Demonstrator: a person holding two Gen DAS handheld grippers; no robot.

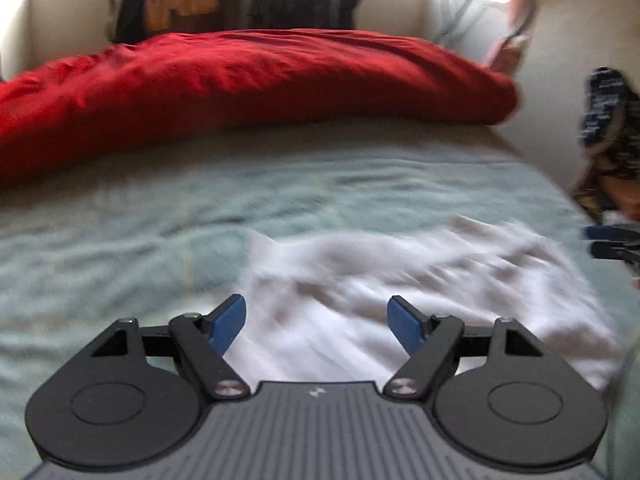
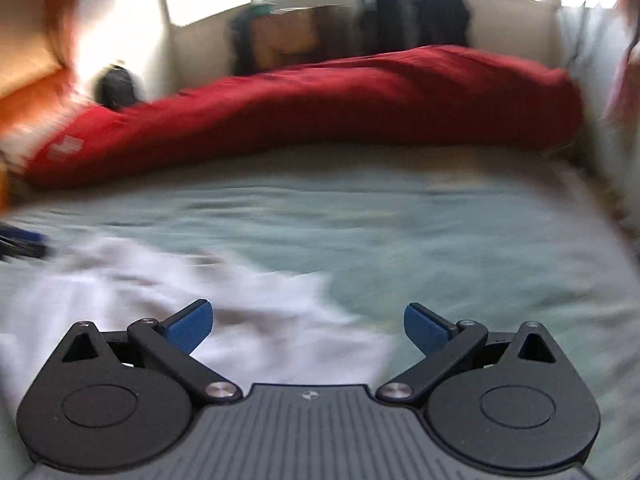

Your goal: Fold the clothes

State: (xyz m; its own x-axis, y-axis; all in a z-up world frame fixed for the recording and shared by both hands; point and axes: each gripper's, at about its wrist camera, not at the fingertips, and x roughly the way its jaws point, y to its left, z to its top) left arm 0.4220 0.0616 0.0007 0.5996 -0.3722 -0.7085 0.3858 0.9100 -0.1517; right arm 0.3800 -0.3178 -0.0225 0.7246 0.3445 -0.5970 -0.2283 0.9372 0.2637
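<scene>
- left gripper (image 1: pixel 316 322): jaws wide apart, nothing between pads
- right gripper (image 2: pixel 308 326): also spread, empty
- white garment (image 1: pixel 420 292): crumpled on the pale green bedsheet (image 1: pixel 120 240), below both
- red duvet (image 1: pixel 240 80): bunched at far side

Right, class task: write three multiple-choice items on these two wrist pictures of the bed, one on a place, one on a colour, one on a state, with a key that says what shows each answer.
1. Where does the white garment lie?
A. on the pale green bedsheet
B. on top of the red duvet
C. on the floor

2. What colour are the gripper finger pads?
A. red
B. blue
C. yellow

3. How does the left gripper stand?
A. shut on the garment
B. shut on nothing
C. open, holding nothing

Key: 1 A, the cloth is spread on the sheet, nearer than the duvet. 2 B, both pads show blue. 3 C, a wide gap with nothing pinched.
</scene>
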